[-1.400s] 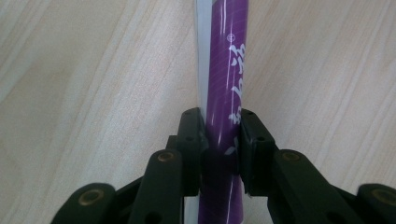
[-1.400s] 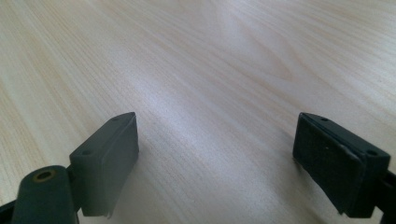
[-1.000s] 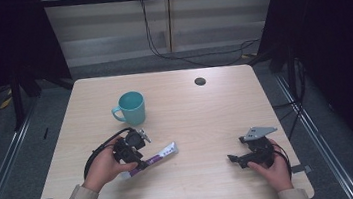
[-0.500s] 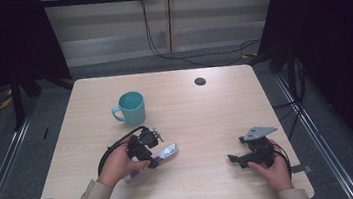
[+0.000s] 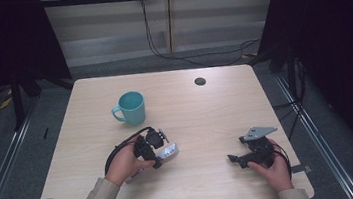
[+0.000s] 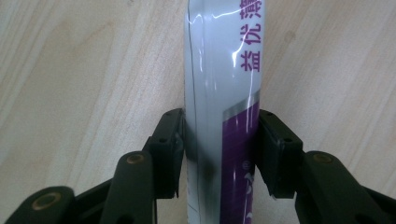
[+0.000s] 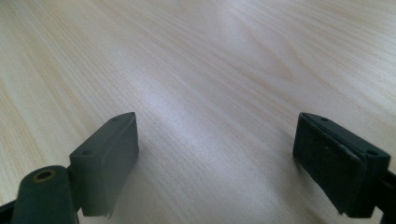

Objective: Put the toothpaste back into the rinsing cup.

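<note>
The left gripper (image 5: 162, 149) is sitting near the middle of the wooden table (image 5: 206, 111), held in the person's left hand (image 5: 123, 162), and a white and purple tube (image 5: 169, 152) is lying flat on the tabletop between its jaws. In the left gripper view the tube (image 6: 224, 107) is running straight up the picture, away from the camera, with purple printed characters along its right side and a grey band above its purple lower part. The left gripper (image 6: 219, 144) is closing on it: its jaws have just been narrowing, and both black pads are now pressing against the sides of the tube, one on each flank, so the tube is clamped while resting on the wood. A black cable is looping out from this gripper toward the person's sleeve. A teal mug (image 5: 130, 108) is standing upright on the table beyond the left hand, well apart from the tube, with its handle turning toward the table's left edge. The right gripper (image 5: 235, 159) is resting low near the table's right front corner in the person's right hand (image 5: 272, 166), far from the tube. In the right gripper view its jaws (image 7: 217, 158) are standing wide apart over bare wood with nothing between them.
</note>
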Tool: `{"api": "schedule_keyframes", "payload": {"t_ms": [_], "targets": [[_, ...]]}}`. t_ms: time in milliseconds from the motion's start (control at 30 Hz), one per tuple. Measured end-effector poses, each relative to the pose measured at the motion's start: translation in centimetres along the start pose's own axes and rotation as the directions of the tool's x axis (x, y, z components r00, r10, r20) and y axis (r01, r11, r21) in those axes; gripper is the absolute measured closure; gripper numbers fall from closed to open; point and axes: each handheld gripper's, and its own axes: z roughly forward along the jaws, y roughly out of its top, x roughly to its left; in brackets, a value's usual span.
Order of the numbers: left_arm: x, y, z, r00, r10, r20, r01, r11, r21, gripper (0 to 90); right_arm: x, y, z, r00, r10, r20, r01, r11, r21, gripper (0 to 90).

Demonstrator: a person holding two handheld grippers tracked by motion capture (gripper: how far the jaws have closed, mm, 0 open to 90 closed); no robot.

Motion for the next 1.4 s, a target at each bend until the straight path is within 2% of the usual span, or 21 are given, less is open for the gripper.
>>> {"api": "schedule_keyframes", "payload": {"t_ms": [167,200,267,333,433,700,900,933,1067,1133,1167,1200,1233,1300,1367,1400], "targets": [[0.0,0.1,0.1,0.9997,0.005,-0.024,-0.005,1.0,0.002,53.1,0.0,0.0,0.0,1.0,-0.001,0.0,0.001,1.0,-0.001,13.8],[-0.1,0.0,0.1,0.9996,0.026,-0.015,-0.026,0.9997,-0.005,53.2,0.0,0.0,0.0,1.0,0.0,0.0,0.0,1.0,0.0,13.8],[-0.1,-0.1,0.1,0.9997,0.023,-0.009,-0.024,0.9995,-0.02,56.9,0.0,0.0,0.0,1.0,-0.001,0.0,0.001,1.0,-0.001,13.8],[0.0,-0.1,0.0,0.9992,0.038,-0.009,-0.038,0.9991,-0.017,59.2,0.0,0.0,0.0,1.0,0.0,0.0,0.0,1.0,0.0,13.8],[-0.1,0.0,0.0,0.9993,0.036,-0.009,-0.036,0.9992,-0.013,60.1,0.0,0.0,0.0,1.0,0.001,0.0,-0.001,1.0,0.0,13.8],[-0.4,0.5,0.0,0.9998,-0.001,-0.018,0.001,0.9995,0.03,70.8,0.0,0.0,0.0,1.0,-0.002,0.0,0.002,1.0,-0.001,13.8],[-0.5,0.5,-0.1,0.9985,-0.036,-0.041,0.037,0.9989,0.028,74.9,0.0,0.0,0.0,1.0,0.001,0.0,-0.001,1.0,0.001,13.8],[-0.5,0.2,-0.2,0.9986,-0.041,-0.034,0.041,0.9991,0.009,75.0,0.0,0.0,0.0,1.0,0.001,0.0,-0.001,1.0,0.001,13.8],[-0.3,-0.2,-0.5,0.9982,-0.057,-0.018,0.057,0.9984,-0.007,75.1,0.0,0.0,0.0,1.0,0.001,0.0,-0.001,1.0,0.001,13.8],[-0.1,-0.6,-1.1,0.9966,-0.083,-0.003,0.082,0.9952,-0.053,75.0,0.0,0.0,0.0,1.0,0.001,0.0,-0.001,1.0,0.001,13.8],[-0.1,-0.6,-1.1,0.9966,-0.083,-0.003,0.082,0.9952,-0.053,75.0,0.0,0.0,0.0,1.0,0.001,0.0,-0.001,1.0,0.001,13.8],[0.2,-1.0,-1.7,0.9959,-0.09,0.005,0.09,0.992,-0.089,75.0,0.0,0.0,0.0,1.0,0.001,0.0,-0.001,1.0,0.001,13.8],[0.2,-1.0,-1.7,0.9959,-0.09,0.005,0.09,0.992,-0.089,75.0,0.0,0.0,0.0,1.0,0.001,0.0,-0.001,1.0,0.001,13.8],[0.4,-1.3,-2.3,0.9952,-0.098,0.006,0.098,0.987,-0.127,75.0,0.0,0.0,0.0,1.0,0.001,0.0,-0.001,1.0,0.0,13.8],[0.9,-1.9,-3.0,0.9925,-0.12,0.023,0.122,0.9766,-0.177,74.9,0.0,0.0,0.0,1.0,0.001,0.0,-0.001,1.0,0.0,13.8],[1.1,-2.1,-3.2,0.9909,-0.132,0.029,0.135,0.9733,-0.186,74.9,0.0,0.0,0.0,1.0,0.001,0.0,-0.001,1.0,0.0,13.8]]}}
